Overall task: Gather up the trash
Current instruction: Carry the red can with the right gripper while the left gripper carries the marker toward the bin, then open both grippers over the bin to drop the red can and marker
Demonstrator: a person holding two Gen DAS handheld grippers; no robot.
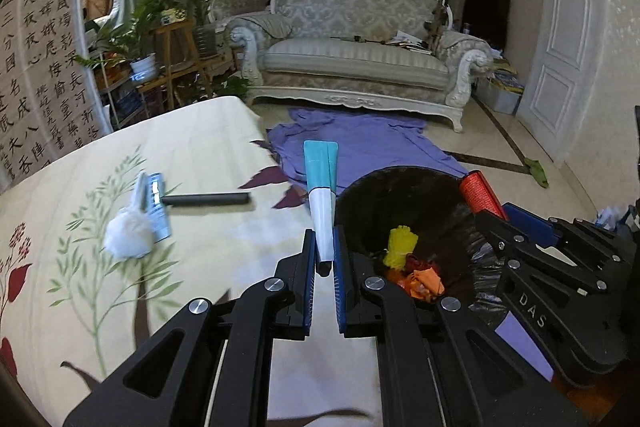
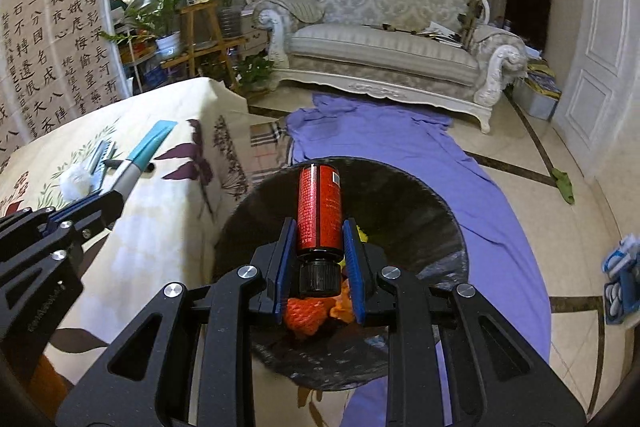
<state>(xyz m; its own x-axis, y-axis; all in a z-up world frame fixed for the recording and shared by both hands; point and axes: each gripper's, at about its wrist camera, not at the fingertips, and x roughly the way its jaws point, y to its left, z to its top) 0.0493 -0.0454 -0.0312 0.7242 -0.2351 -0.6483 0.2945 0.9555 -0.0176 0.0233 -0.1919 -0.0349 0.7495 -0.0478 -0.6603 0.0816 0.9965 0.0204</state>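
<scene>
Your right gripper (image 2: 316,259) clamps the red bottle (image 2: 319,211) over the bin (image 2: 436,223) beside the table's edge, ready to drop; your left gripper (image 1: 323,263) pinches the teal tube (image 1: 322,195) just short of it.

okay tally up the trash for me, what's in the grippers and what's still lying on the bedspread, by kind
Tubes: 1, teal and white tube, in the left gripper
Bottles: 1, red bottle, in the right gripper
White fluffy balls: 1, on the bedspread
Silver packets: 1
Black sticks: 1
Total: 5
</scene>
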